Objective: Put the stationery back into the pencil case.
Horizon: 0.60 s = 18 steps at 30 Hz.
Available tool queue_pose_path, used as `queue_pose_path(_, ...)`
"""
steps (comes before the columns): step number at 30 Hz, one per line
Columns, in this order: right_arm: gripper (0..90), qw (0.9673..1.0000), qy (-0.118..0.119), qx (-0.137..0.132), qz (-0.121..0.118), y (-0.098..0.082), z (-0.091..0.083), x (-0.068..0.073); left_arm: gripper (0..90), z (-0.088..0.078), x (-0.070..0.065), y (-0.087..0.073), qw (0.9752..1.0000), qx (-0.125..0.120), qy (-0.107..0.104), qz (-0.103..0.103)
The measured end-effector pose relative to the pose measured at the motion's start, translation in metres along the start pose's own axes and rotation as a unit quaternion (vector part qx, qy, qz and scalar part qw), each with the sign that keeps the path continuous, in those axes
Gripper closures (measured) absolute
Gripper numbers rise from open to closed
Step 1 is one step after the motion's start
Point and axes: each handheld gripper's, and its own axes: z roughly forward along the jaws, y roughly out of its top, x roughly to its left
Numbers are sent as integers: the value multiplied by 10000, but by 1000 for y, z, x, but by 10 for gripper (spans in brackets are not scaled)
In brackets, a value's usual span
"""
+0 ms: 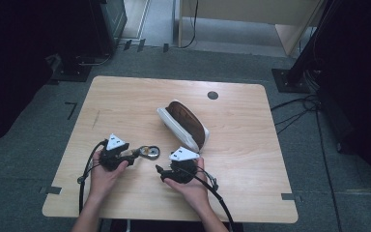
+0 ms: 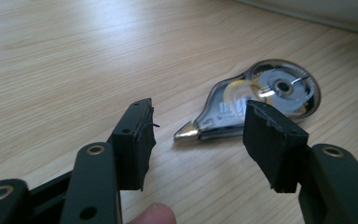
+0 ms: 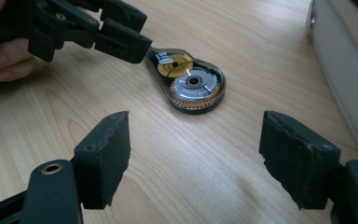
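1. Sitting flat on the bench (image 1: 125, 96), just ahead of the left tool (image 1: 134, 154), is the tape roller (image 1: 149, 152), a clear teardrop-shaped one with a silvery wheel inside.
2. The left tool is released: in the left gripper view its jaws stand apart over the wood with nothing clamped. The roller's (image 2: 261, 100) pointed nose lies in the gap just past the pads, and its round end sits behind the right pad (image 2: 272, 140). Can't tell if that pad touches it.
3. From the right gripper view the left tool (image 3: 121, 44) comes in at the top left, its tip right over the roller's (image 3: 189, 79) narrow end, looks like it's touching or nearly so.
4. The right tool (image 1: 160, 171) is released too, jaws wide with bare wood between them. The roller lies ahead of it, clear of both pads.
5. In the high view the roller is between the two tools, closer to the left one.
6. Further right is a white case (image 1: 183, 126) with a brown inside, lying open on the bench just beyond the right tool. Its pale edge (image 3: 340, 60) runs down the right side of the right gripper view.
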Motion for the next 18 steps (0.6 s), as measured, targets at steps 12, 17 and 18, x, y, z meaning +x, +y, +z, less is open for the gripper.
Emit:
queue_pose_path(12, 209, 9997, -99, 222, 46, -3, -2, -2, 312, 19, -9, 7, 9992, 354, -40, 170)
queue_pose_path(17, 209, 9997, -86, 243, -41, -4, -2, -3, 353, 20, -14, 6, 9985, 388, -59, 383)
queue_pose_path(18, 209, 9996, -79, 256, -54, -5, -2, -3, 363, 20, -15, 6, 9981, 388, -66, 470)
